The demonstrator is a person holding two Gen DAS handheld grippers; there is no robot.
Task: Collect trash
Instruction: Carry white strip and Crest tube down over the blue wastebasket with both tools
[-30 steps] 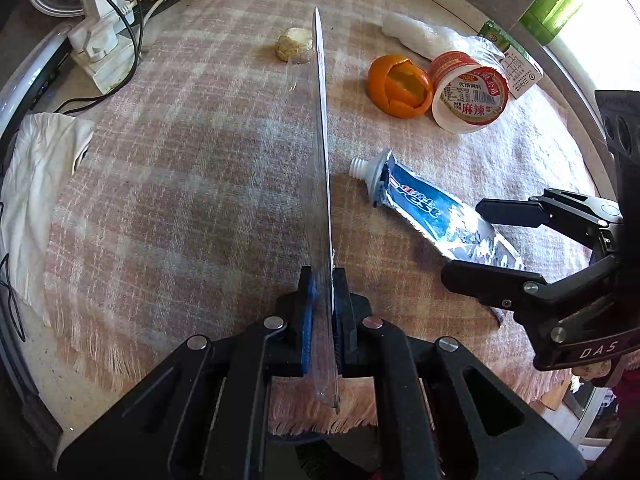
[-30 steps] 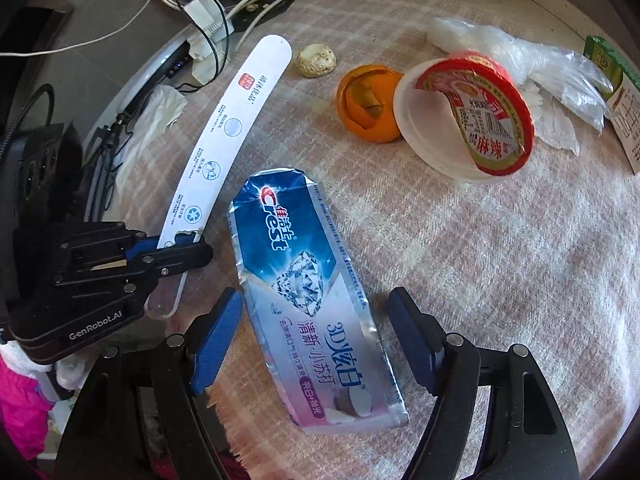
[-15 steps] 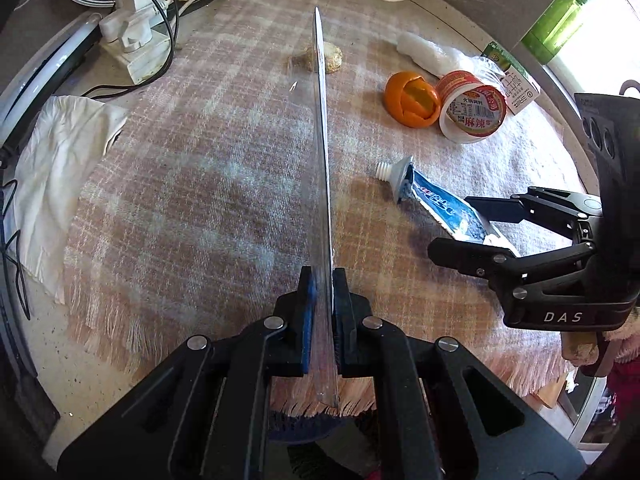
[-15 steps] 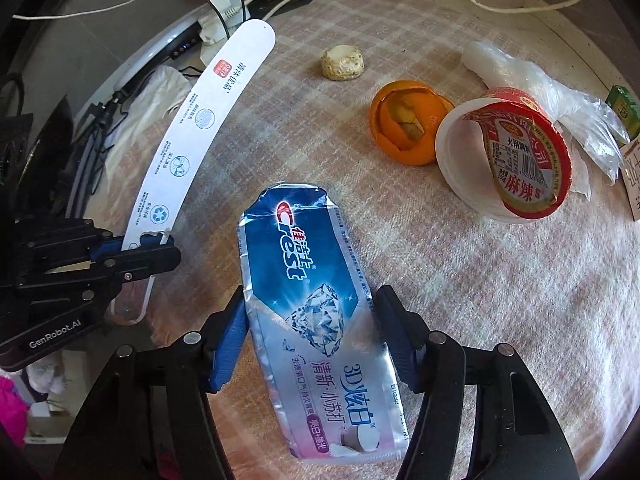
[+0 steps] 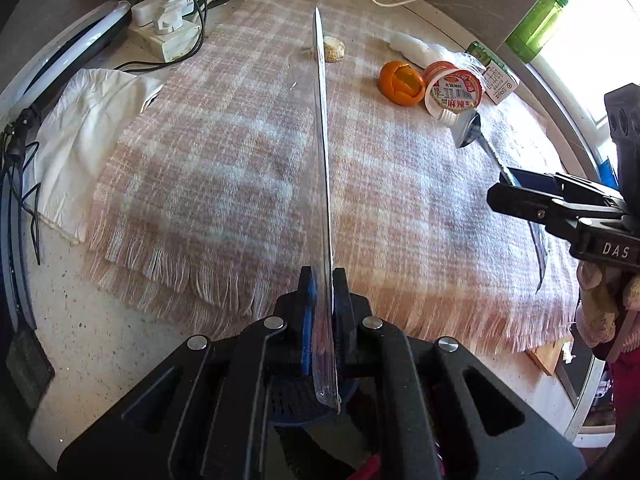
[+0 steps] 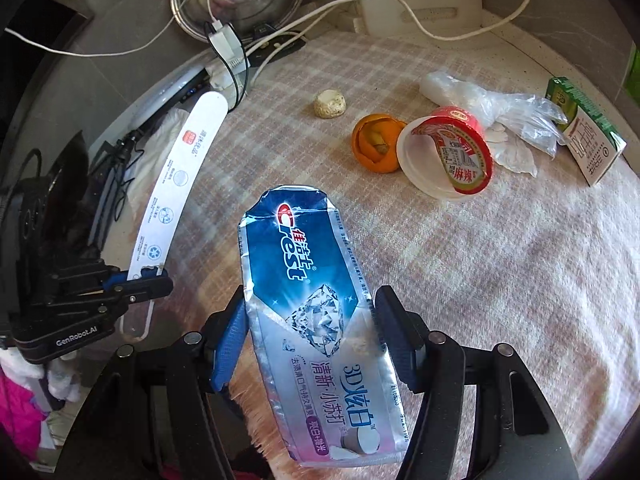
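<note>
A speckled worktop point(image 5: 100, 344) is carrying a pink-and-white plaid cloth point(image 5: 224, 168), whose fringed near edge is lying just short of the worktop's near edge. Both grippers are hanging above that near edge, pointing steeply down.

The left gripper point(image 5: 324, 300) is pinching a long, curved white paper strip point(image 6: 172, 196) near its lower end, its blue pads pressed flat against it; in the left wrist view the strip is showing edge-on, reaching out over the cloth's middle. The right gripper point(image 6: 310, 332) is clamping a flattened blue-and-silver Crest toothpaste tube point(image 6: 316, 312) across its width, both pads touching the tube's sides. The tube is lifted clear of the cloth, its crimped end toward the camera.

Along the cloth's far right part, the remaining trash is lying in a loose group: a white carton with a green top point(image 6: 588, 140) nearest the right edge, a crumpled clear plastic bag point(image 6: 492, 112) beside it, a tipped white cup with a peeled red lid point(image 6: 444, 156), and a hollow orange peel point(image 6: 376, 144) touching that cup. A small beige lump point(image 6: 329, 105) is sitting alone near the far edge.

A white rag point(image 5: 84, 132) is lying off the cloth's left edge.
</note>
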